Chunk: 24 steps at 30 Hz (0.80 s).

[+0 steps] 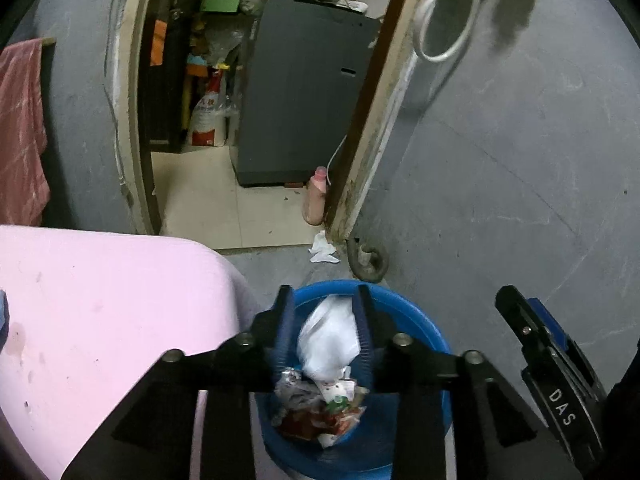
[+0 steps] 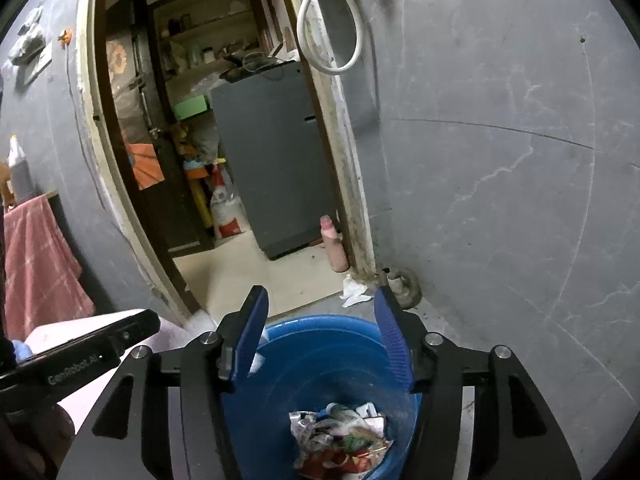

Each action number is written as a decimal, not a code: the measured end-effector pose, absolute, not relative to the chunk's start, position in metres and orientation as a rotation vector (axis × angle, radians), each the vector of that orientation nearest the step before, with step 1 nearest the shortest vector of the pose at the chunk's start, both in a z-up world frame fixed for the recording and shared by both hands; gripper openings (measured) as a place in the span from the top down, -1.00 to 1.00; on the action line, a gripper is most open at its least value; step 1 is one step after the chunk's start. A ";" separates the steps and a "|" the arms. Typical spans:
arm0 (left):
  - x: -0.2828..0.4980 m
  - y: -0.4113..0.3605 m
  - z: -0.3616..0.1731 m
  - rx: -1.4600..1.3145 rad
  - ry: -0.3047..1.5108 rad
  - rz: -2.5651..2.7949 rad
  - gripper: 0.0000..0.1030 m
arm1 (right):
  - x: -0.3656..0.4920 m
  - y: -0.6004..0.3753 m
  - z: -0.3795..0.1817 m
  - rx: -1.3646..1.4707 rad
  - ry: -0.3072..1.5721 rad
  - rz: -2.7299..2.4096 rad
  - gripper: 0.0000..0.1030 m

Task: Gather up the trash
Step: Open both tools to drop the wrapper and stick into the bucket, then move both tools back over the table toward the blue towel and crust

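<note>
A blue bin (image 1: 416, 322) stands on the grey floor, with wrappers and paper scraps (image 1: 320, 408) at its bottom. My left gripper (image 1: 323, 292) hangs over its mouth. A blurred white plastic bag (image 1: 328, 340) sits between its fingers, with a gap showing on the left side, so the pads do not clamp it. In the right wrist view my right gripper (image 2: 321, 292) is open over the same bin (image 2: 320, 344), nothing between its fingers, the trash pile (image 2: 340, 436) below. A crumpled white tissue (image 1: 322, 247) (image 2: 354, 290) lies on the floor by the door frame.
A pink tabletop (image 1: 100, 320) borders the bin on the left. Beyond it is a doorway with a grey appliance (image 1: 304, 100) and a pink bottle (image 1: 316, 196). A metal ring (image 1: 366, 260) lies by the frame, a red towel (image 1: 20, 128) hangs left, and grey wall fills the right.
</note>
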<state>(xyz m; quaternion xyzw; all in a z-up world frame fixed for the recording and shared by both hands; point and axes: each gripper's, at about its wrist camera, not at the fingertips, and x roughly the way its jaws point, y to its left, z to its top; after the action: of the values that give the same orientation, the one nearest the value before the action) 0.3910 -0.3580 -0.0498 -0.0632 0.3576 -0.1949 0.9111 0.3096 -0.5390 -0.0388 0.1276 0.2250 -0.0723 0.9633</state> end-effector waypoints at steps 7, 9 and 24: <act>0.377 -0.328 -0.018 -0.193 0.638 -0.392 -0.02 | 0.289 -0.523 -0.002 0.209 0.347 -0.144 -0.28; 0.371 -0.314 -0.005 -0.211 0.595 -0.396 -0.13 | 0.280 -0.516 0.011 0.195 0.303 -0.142 -0.43; 0.317 -0.182 0.059 -0.214 0.380 -0.280 -0.75 | 0.238 -0.429 0.067 0.156 0.183 -0.060 -1.00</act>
<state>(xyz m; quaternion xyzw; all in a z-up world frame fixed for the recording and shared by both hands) 0.3172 -0.1818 0.0594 -0.1056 0.1881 -0.1385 0.9666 0.2383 -0.4294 0.0665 0.0780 0.0911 -0.0300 0.9923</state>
